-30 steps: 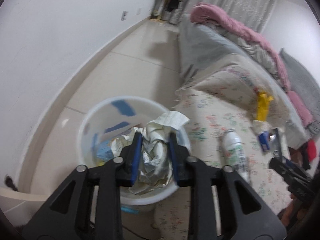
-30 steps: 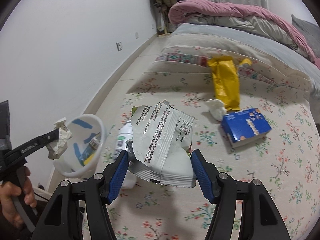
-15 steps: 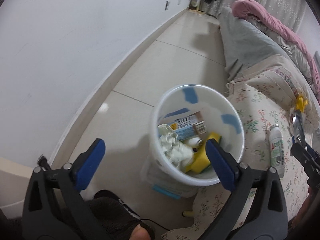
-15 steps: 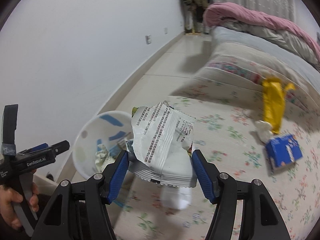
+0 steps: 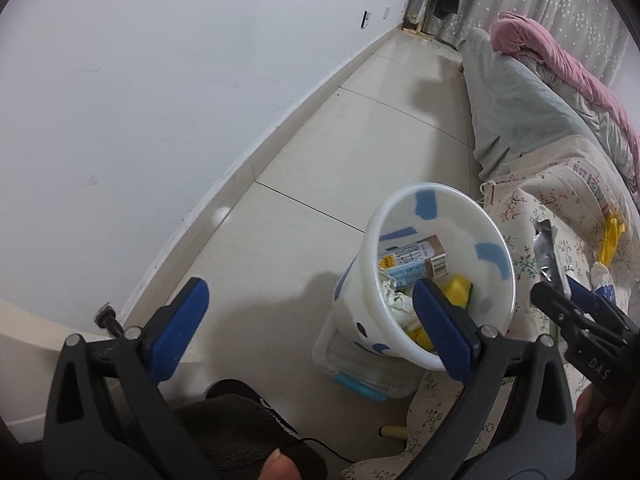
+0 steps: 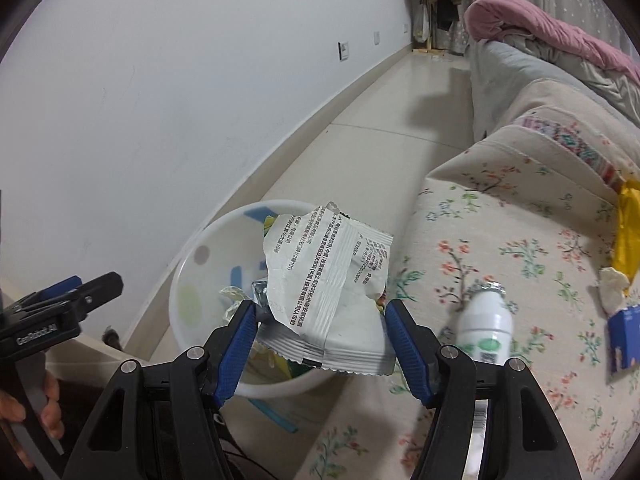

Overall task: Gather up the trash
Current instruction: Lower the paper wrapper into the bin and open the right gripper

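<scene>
Nearest to us, our right tongs (image 6: 318, 332) pinch a crumpled white snack wrapper (image 6: 328, 280) by its lower edge, both blue pads pressed on it, and the wrapper hangs over the near rim of the white trash bin (image 6: 180, 280). Our left tongs (image 5: 308, 328) are spread wide with nothing between the pads; they hover beside the bin (image 5: 496, 240), one pad over the floor (image 5: 320, 168) and the other over the bin's near rim. Inside the bin we see crumpled paper (image 5: 394, 296), a blue-and-brown printed packet (image 5: 416, 260) and something yellow (image 5: 460, 286). The bin stands on the floor, right against the bed's edge. Farther on, on the floral bedspread (image 6: 520, 208), a small white bottle (image 6: 486, 324) lies just beside the right tongs, then a blue box (image 6: 624, 336), a white tissue wad (image 6: 612, 284) and a yellow wrapper (image 6: 628, 232). Beyond lies a pink quilt (image 6: 540, 36).
</scene>
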Tool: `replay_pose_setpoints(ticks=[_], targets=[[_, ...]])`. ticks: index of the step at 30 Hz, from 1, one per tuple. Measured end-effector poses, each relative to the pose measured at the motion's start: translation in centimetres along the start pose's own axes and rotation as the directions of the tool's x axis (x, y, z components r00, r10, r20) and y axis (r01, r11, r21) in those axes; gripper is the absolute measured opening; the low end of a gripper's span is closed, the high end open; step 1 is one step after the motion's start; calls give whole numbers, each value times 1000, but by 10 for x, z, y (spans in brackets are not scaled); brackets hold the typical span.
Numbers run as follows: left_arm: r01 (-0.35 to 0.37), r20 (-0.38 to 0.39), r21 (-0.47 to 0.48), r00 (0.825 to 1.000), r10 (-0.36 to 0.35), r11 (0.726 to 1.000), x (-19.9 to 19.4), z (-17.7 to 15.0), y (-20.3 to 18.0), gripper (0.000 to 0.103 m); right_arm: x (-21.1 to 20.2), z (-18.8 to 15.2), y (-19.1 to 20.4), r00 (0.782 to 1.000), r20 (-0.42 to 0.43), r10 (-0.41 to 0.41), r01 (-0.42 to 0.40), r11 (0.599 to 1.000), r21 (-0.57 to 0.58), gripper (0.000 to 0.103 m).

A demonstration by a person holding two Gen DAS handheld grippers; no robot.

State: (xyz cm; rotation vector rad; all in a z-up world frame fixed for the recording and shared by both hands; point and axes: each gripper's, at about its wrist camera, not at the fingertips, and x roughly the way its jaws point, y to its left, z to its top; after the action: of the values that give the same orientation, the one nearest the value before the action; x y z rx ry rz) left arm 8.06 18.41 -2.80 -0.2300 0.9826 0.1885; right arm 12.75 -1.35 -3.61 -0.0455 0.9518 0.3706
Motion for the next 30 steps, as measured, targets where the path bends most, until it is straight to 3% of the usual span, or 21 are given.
replay_pose_setpoints(ticks=[5, 10, 25, 27, 30], targets=[[3, -5, -18, 1000, -3, 1000, 2, 1, 6, 101, 17, 3, 3, 1000, -18, 18, -18, 1000, -1, 69], [-11, -10, -17, 1000, 10, 1000, 4, 1, 7, 101, 17, 6, -2, 998, 19, 53, -53, 999, 2, 95], [-3, -12, -3, 1000, 3, 1000, 8, -2, -3, 102, -20, 4, -26, 994, 90, -61, 59, 998, 34, 95], [7, -17, 1, 1000, -7, 1000, 9, -3, -6, 102, -27, 3, -36, 993, 95, -74, 70, 997, 44, 103], [25, -24, 18, 999, -24, 1000, 9, -5, -14, 102, -38, 3, -54, 990, 100, -104, 99, 994, 54, 103]])
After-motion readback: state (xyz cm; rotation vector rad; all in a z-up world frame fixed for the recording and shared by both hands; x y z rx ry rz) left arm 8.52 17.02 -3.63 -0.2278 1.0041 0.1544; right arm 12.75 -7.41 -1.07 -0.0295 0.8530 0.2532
